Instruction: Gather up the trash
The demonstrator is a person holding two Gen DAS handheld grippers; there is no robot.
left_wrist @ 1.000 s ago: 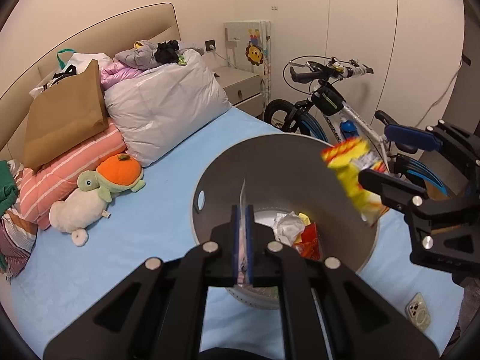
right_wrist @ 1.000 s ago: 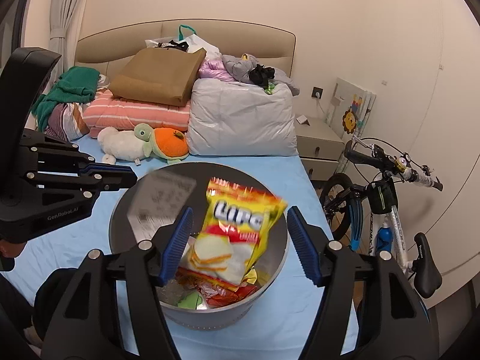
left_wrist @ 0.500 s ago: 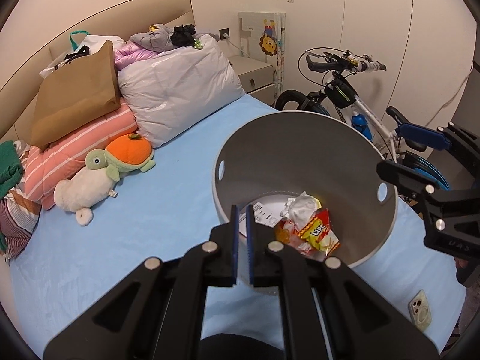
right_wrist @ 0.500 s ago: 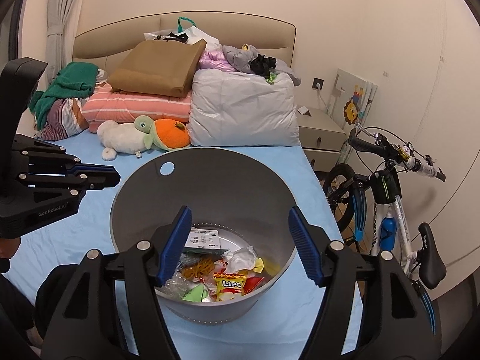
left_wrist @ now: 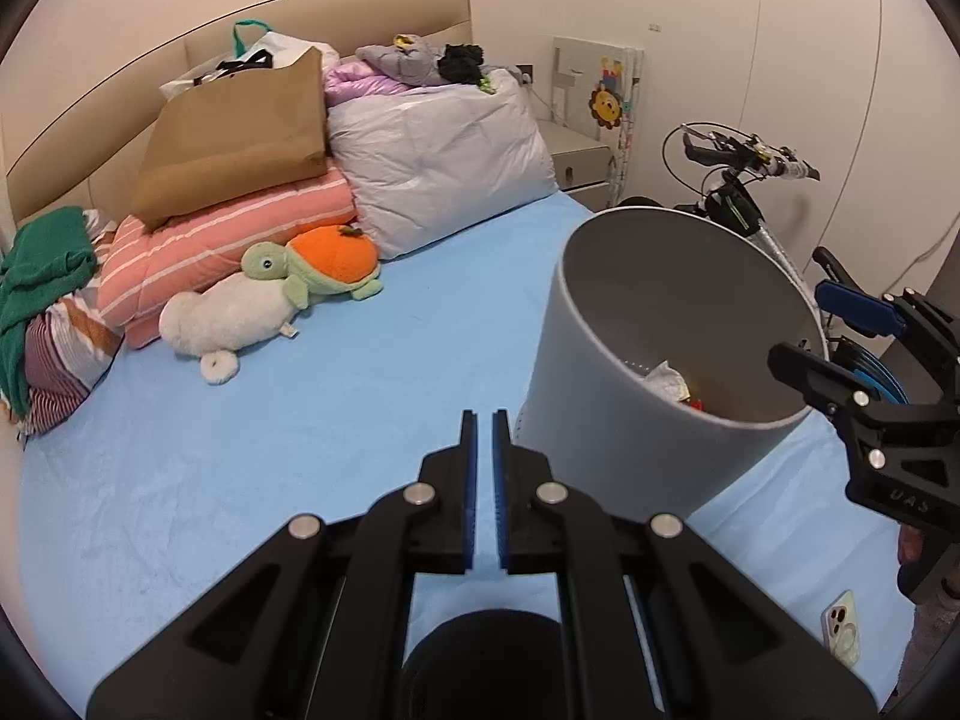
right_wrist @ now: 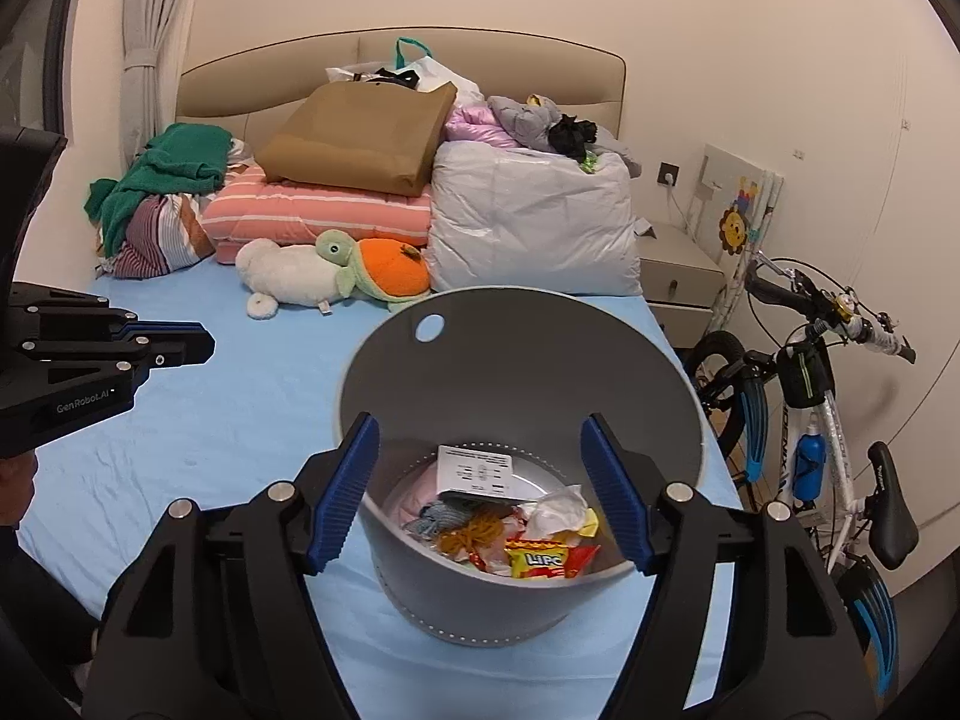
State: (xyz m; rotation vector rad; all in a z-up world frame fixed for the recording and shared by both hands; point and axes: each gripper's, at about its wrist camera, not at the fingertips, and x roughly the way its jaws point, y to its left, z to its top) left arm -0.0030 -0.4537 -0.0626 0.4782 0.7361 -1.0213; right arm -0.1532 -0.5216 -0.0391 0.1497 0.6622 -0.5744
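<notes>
Landmark: round grey plastic waste bin (right_wrist: 516, 396), upright on the light-blue bed sheet (right_wrist: 252, 420), near the bed's bicycle-side edge.
Bin contents: yellow-and-red crisp packet (right_wrist: 543, 558) flat against the near inner wall; crumpled white tissue (right_wrist: 558, 507) just behind it; white printed paper slip (right_wrist: 477, 471) toward the far side of the bottom; orange and grey tangles of thread between slip and packet.
Bin wall: one round hole (right_wrist: 429, 327) high on the far side; row of small perforations around the base.
Left claw (left_wrist: 485, 420): blue pads pressed almost together with only a thin slit between, nothing pinched; just outside the bin's wall, over bare sheet.
Right claw (right_wrist: 480, 480): blue ribbed pads spread wide and opening, nothing between them; poised above the bin's near rim, the trash visible through the gap.
Beyond the bin, at the headboard: white puffy pillow (right_wrist: 528, 216), pink striped folded quilt (right_wrist: 318, 210) with a brown paper bag (right_wrist: 360, 138) on top, green-and-orange plush turtle (right_wrist: 372, 264) lying against a white plush toy (right_wrist: 288, 279).
Far from the bin, bed corner: green cloth (right_wrist: 168, 174) heaped on striped fabric.
Beside the bin, off the bed: white-and-blue bicycle (right_wrist: 816, 420); pale nightstand (right_wrist: 678, 270) behind it.
Near the bin, on the sheet: smartphone in a clear case (left_wrist: 840, 627) lying flat, seen from the left wrist.
</notes>
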